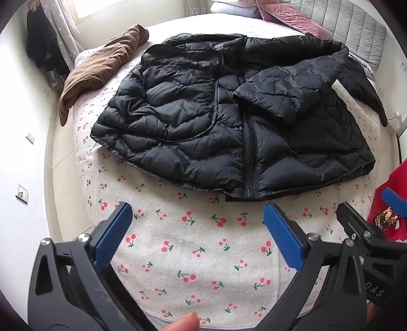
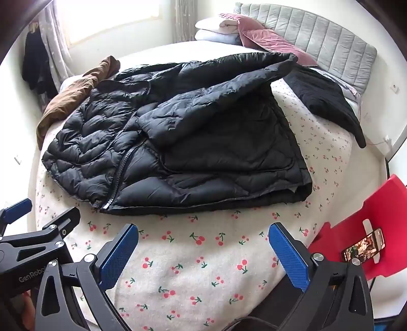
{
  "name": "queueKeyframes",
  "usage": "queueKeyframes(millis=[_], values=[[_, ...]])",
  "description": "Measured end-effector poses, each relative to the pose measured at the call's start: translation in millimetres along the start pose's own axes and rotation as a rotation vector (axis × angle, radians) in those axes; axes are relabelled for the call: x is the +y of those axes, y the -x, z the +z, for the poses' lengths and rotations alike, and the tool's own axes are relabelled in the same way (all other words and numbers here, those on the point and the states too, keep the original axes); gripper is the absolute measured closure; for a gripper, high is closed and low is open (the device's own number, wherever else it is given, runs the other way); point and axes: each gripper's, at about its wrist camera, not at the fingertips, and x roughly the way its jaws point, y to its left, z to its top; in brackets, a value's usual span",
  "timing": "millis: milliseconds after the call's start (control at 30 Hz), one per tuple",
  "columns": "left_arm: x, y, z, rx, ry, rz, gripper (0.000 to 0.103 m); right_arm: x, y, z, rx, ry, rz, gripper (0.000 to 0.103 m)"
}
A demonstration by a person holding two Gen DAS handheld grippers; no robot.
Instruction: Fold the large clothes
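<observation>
1. Two handheld grippers hover over the near end of a bed (image 1: 193,254); the left gripper (image 1: 198,224) and the right gripper (image 2: 203,244) each have blue-padded fingers spread wide, with nothing between them.
2. Readable writing: white letters "GenRobot" on the body of the left gripper as it shows at the lower left edge of the right wrist view, and the letters "DAS" on a black part at the lower right of the left wrist view.
3. A black puffer jacket (image 1: 203,127) lies spread on the bed just beyond both grippers, zipper running toward the near hem, apart from the fingers. One sleeve (image 1: 287,94) is folded across its front.
4. Only the left wrist view shows a fingertip (image 1: 185,324) at the bottom edge and wall sockets on the left wall.
5. The right wrist view shows more plainly a red chair (image 2: 361,229) beside the bed with a phone (image 2: 363,248) lying on it, screen lit.
6. The bed cover is pale with a red cherry print. A brown garment (image 1: 99,66) lies at the far left, a second black garment (image 2: 328,101) at the far right.
7. Farther back are a grey padded headboard (image 2: 318,35), white pillows, a pink cushion (image 2: 269,40), and a bright curtained window (image 2: 109,17).
</observation>
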Motion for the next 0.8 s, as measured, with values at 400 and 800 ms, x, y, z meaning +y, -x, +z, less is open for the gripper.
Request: queueKeyframes(millis=[400,800], values=[[-4.0,-13.1,7.1,0.008,-0.005,0.022,0.0,-2.0,-15.1,10.9,-0.002,0.003,0.007,0.0],[1.9,-15.0,8.5,0.014,0.001,0.017,0.0,-5.4,-16.3,16.7,0.001,0.0,-0.017,0.0]])
